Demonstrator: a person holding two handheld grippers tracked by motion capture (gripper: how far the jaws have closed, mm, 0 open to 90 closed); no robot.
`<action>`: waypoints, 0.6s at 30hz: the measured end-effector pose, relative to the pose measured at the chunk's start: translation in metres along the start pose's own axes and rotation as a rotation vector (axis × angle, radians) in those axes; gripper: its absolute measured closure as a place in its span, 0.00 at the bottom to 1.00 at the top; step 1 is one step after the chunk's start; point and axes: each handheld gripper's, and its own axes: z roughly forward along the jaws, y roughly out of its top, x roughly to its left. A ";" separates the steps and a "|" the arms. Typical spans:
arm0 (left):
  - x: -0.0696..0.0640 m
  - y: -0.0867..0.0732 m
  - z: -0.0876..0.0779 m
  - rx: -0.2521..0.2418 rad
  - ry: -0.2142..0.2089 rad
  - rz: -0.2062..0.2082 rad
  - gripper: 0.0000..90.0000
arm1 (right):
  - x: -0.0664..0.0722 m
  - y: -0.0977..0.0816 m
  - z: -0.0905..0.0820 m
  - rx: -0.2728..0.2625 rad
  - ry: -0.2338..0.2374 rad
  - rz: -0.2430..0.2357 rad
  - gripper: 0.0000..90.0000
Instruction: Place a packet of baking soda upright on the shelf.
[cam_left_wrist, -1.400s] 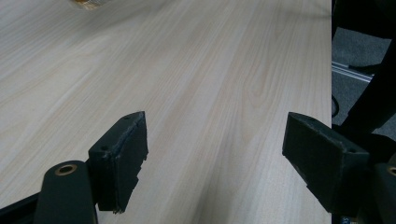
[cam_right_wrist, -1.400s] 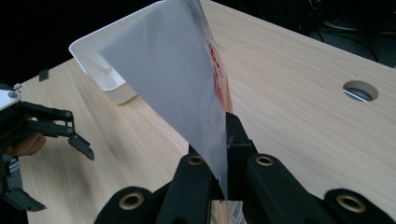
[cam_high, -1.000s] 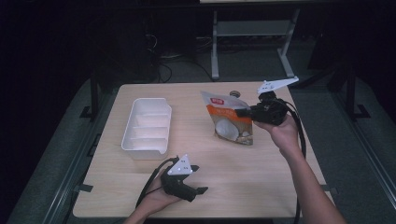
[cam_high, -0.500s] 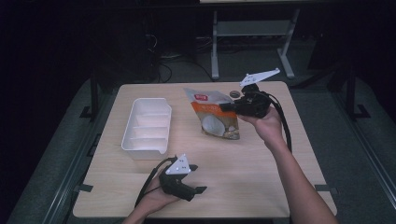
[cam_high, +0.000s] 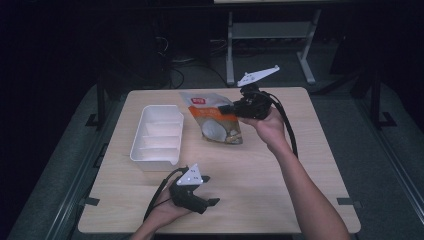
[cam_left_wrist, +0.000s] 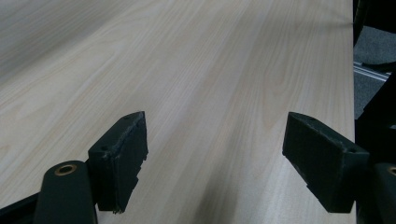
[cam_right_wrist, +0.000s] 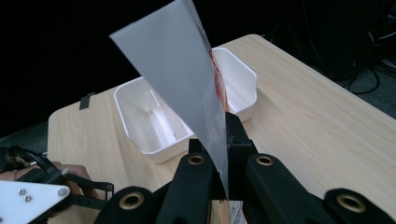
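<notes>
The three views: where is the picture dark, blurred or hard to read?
High view: the room around the table is nearly black. Right gripper view: the pouch is so near that its back reads as a plain grey sheet, background dark. Left gripper view: even light, fingers sharp, far wood soft.

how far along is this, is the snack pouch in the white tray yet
Not yet. Done: the right gripper has the snack pouch clamped and lifted off the table. In hand: the pouch hangs beside the white divided tray. Left: probably setting it in the tray, which looks empty. The left gripper rests open, idle.
</notes>
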 end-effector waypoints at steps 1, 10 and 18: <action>0.000 0.000 0.000 -0.003 0.000 -0.001 0.24 | 0.001 0.002 0.002 0.001 0.004 -0.002 1.00; 0.002 -0.001 -0.002 -0.003 -0.003 -0.001 0.24 | 0.007 0.017 0.023 -0.001 0.033 -0.016 1.00; 0.002 -0.001 -0.003 -0.004 -0.005 0.002 0.24 | 0.013 0.030 0.037 -0.004 0.055 -0.036 1.00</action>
